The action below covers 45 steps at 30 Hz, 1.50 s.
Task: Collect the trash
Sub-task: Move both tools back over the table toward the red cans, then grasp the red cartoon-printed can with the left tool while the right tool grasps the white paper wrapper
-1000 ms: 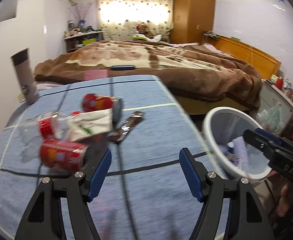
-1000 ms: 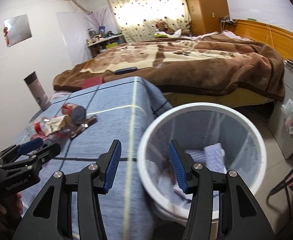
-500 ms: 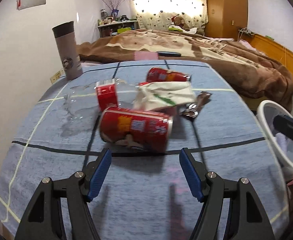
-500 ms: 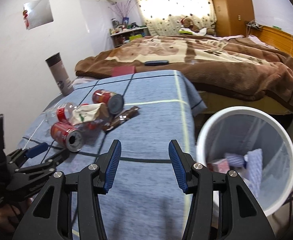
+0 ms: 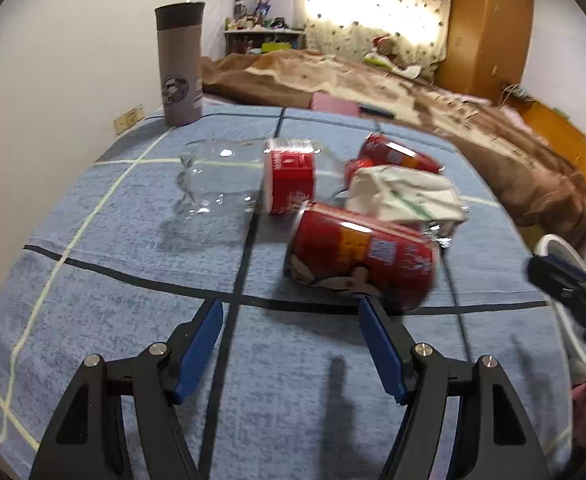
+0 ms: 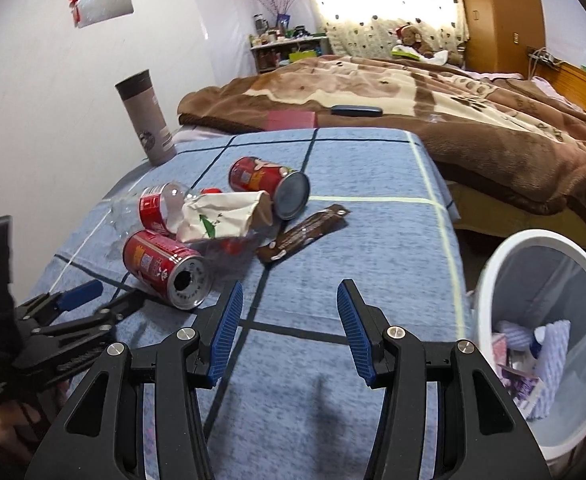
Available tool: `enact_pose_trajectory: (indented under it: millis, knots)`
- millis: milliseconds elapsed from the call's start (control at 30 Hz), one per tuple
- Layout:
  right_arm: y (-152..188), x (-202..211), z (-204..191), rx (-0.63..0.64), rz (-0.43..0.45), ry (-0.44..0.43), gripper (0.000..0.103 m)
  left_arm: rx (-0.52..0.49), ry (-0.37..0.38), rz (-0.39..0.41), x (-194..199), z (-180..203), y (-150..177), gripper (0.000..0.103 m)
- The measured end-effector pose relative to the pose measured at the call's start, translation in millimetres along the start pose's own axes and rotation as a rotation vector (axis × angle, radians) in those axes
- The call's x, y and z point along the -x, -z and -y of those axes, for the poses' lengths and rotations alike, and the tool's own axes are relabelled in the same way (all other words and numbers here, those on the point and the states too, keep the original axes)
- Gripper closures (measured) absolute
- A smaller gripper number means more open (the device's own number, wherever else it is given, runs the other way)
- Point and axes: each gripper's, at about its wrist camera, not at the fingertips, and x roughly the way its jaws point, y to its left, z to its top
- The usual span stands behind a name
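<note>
Left tongs [image 5: 289, 320] apart, empty, low over the blue surface [image 5: 113, 312], right fingertip just beside the near red can [image 5: 361, 256] lying on its side. Right tongs [image 6: 289, 312] apart, empty. White bin [image 6: 489, 280] beside the surface's right edge, trash inside.

left gripper [image 5: 291, 322] agape, right gripper [image 6: 289, 308] agape

left wrist: low, close behind near can [image 5: 361, 258], facing bed.
right wrist: higher, farther back.
shared: can [image 6: 165, 268] pile.
</note>
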Motion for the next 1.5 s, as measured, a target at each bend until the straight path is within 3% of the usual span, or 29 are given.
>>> enact_pose_trajectory:
  millis: [200,400,467,767,1033,1200,1500]
  knots:
    - [-3,-4,-1,-0.019,-0.004,0.003,0.052,-0.027,0.089,0.007,3,24,0,0.03]
    - [-13,-6,-3,-0.009,0.001,0.002,0.052,-0.034,0.052,-0.052,-19,33,-4,0.031]
    - [-19,-8,-6,0.005,0.001,-0.012,0.052,0.004,0.061,-0.052,-19,23,-5,0.031]
    - [-38,-26,-24,0.12,-0.002,-0.063,0.052,0.064,-0.025,-0.021,-9,-26,-5,0.031]
    - [-51,-39,-30,0.1,-0.002,-0.111,0.052,0.137,-0.105,0.001,-1,-72,-10,0.031]
    - [-53,-55,-30,0.063,-0.047,-0.15,0.052,0.131,-0.023,0.033,8,-70,-20,0.03]
    - [-49,-72,-29,-0.023,-0.106,-0.172,0.052,0.07,0.106,0.008,-9,-41,-39,0.028]
